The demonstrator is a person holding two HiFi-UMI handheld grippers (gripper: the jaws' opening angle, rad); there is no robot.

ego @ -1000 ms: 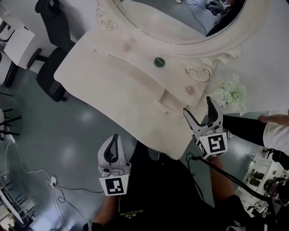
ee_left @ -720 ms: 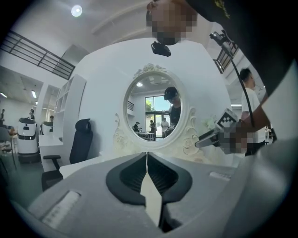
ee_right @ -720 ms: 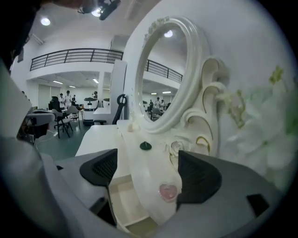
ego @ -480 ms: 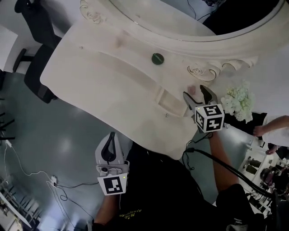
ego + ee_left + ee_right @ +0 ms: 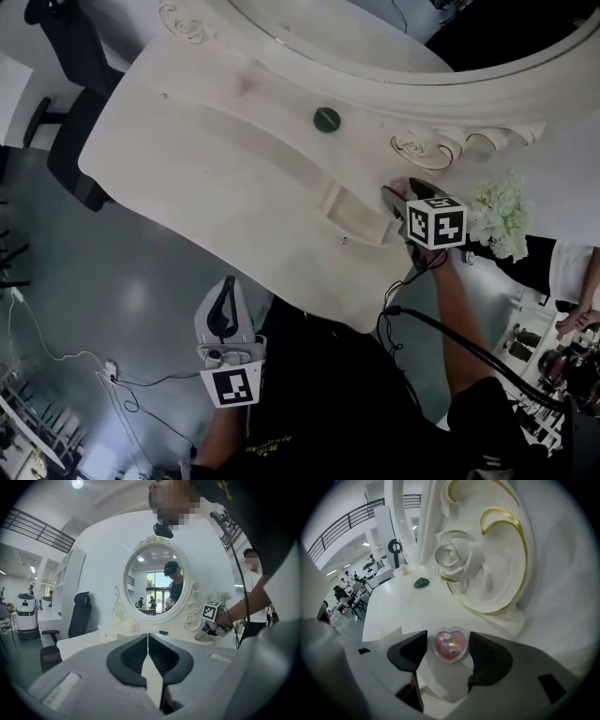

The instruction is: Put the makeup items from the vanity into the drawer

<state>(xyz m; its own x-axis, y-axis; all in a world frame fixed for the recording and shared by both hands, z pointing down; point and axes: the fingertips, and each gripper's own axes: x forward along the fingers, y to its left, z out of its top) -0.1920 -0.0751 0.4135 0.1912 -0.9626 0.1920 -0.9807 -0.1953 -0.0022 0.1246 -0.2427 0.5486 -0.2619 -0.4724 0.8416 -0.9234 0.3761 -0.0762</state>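
I see the cream vanity [image 5: 206,178] filling the middle of the head view, with its big round mirror [image 5: 375,80] in a scrolled frame along the far edge. A black office chair [image 5: 67,150] stands on the grey floor to the left. The vanity's drawer [image 5: 354,214] is pulled open at the right end of its near edge. My left gripper [image 5: 227,298] hangs low, off the vanity's near edge, its 2 jaws pressed together on nothing. My right gripper [image 5: 401,191] is down on the tabletop just right of the drawer, close under the mirror's carved scroll, with a bunch of white flowers [image 5: 502,220] beside it. Its 2 jaws are closing, spread around a small pink heart-shaped compact [image 5: 451,645] that lies flat on the vanity between the pads, with a thin gap on the left pad's side. 1 dark green round item [image 5: 326,119] sits further left, near the mirror.
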